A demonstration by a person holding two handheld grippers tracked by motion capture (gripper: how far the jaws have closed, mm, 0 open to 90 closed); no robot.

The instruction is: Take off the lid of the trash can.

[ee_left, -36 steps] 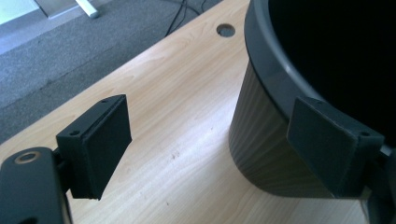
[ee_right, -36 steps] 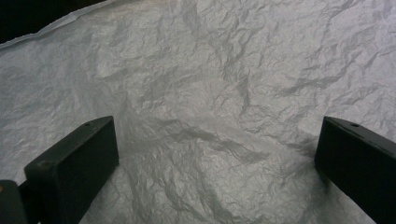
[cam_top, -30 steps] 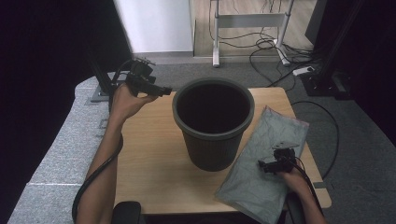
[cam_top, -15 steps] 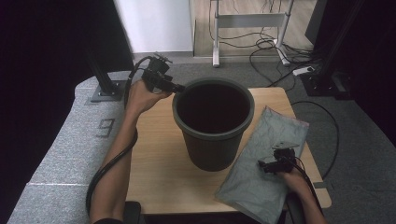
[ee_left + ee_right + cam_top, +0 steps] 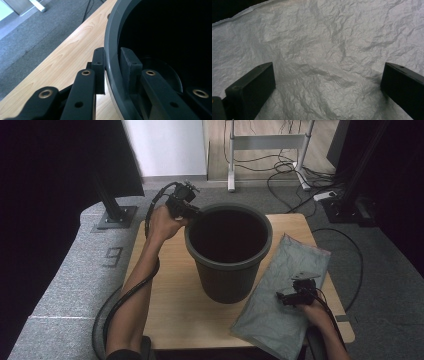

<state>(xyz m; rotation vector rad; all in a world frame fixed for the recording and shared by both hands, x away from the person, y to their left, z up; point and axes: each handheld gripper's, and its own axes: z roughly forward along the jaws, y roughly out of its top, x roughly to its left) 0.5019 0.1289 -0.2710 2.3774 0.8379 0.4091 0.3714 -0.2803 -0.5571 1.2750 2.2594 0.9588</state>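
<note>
Dark grey bin (image 5: pixel 228 270) gripped at its rim.
Left gripper (image 5: pixel 112 65) clamps the rim; right gripper (image 5: pixel 328 82), jaws apart, rests on the crinkled grey bag (image 5: pixel 282 300).

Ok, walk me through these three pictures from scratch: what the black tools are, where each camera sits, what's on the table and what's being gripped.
There is no robot here. A person holds a handheld two-jaw gripper in each hand.

The high view looks down from above the person's side of the wooden table. On the table stand a dark grey bucket and, beside it, a crinkled grey bag lying flat.

The other two pictures come from small cameras riding on the grippers, looking along their black jaws.

In the left gripper view, the left gripper straddles the bucket's rim, one jaw outside the wall and one inside. Whether it has clamped tight is hard to tell.

In the right gripper view, the right gripper is wide open over the bag, holding nothing.
</note>
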